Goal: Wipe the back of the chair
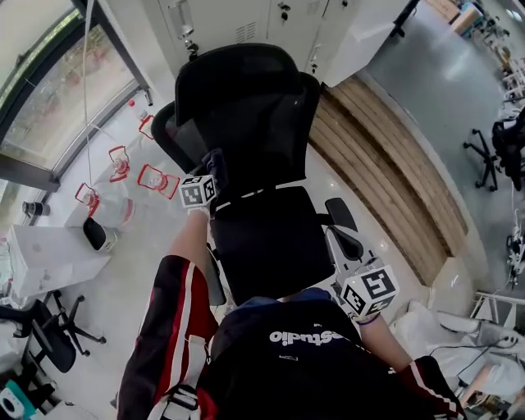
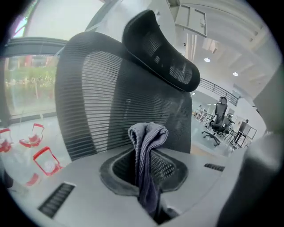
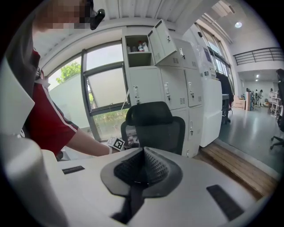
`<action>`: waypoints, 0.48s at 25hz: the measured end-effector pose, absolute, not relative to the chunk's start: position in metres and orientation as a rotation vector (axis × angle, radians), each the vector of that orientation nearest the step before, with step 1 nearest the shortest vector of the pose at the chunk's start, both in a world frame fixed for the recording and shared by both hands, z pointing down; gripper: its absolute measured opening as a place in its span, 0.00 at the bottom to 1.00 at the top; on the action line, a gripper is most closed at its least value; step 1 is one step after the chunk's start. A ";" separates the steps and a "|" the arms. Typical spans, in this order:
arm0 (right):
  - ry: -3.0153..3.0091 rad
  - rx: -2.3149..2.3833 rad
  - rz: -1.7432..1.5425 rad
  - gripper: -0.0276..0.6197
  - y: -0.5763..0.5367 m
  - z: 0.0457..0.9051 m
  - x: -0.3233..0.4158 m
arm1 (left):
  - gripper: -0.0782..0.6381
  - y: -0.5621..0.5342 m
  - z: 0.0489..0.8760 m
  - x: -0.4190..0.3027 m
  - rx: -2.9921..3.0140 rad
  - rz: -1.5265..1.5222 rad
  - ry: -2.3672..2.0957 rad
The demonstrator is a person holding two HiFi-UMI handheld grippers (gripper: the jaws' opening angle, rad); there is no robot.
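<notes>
A black mesh office chair [image 1: 262, 123] with a headrest [image 1: 234, 70] stands in front of me. My left gripper [image 1: 213, 171] is at the left edge of its backrest, shut on a folded grey cloth [image 2: 148, 150]. In the left gripper view the ribbed mesh backrest [image 2: 102, 102] fills the frame just beyond the left gripper [image 2: 144, 166], and I cannot tell whether the cloth touches it. My right gripper [image 1: 354, 275] hangs low by the chair's right armrest [image 1: 344, 221]. The right gripper [image 3: 143, 166] is shut and empty, facing the chair [image 3: 153, 128] from a distance.
Red-framed objects [image 1: 156, 179] lie on the floor left of the chair below a large window [image 1: 49, 90]. White lockers [image 1: 246, 20] stand behind it, and a wooden platform [image 1: 385, 164] runs along the right. Other office chairs [image 1: 492, 148] are at far right and lower left.
</notes>
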State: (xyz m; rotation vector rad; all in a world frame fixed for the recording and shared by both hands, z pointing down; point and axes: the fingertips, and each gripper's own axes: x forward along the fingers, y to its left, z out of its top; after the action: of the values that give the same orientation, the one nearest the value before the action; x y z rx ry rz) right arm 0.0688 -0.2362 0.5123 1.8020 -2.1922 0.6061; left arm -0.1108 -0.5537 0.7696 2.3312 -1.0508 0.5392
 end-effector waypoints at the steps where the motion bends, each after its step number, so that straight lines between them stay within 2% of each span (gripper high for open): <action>1: -2.205 1.785 0.606 0.07 -0.241 0.511 0.056 | 0.19 -0.556 0.769 -0.127 2.330 0.545 -1.055; 12: -2.290 1.696 0.594 0.07 -0.272 0.499 -0.038 | 0.19 -0.556 0.757 -0.278 2.210 0.499 -1.215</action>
State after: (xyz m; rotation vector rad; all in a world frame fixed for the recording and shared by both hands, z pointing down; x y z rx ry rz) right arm -0.0378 -0.2724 0.4992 1.6963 -2.2902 0.5939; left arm -0.2779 -0.5559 0.7570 2.2101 -1.2154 0.4990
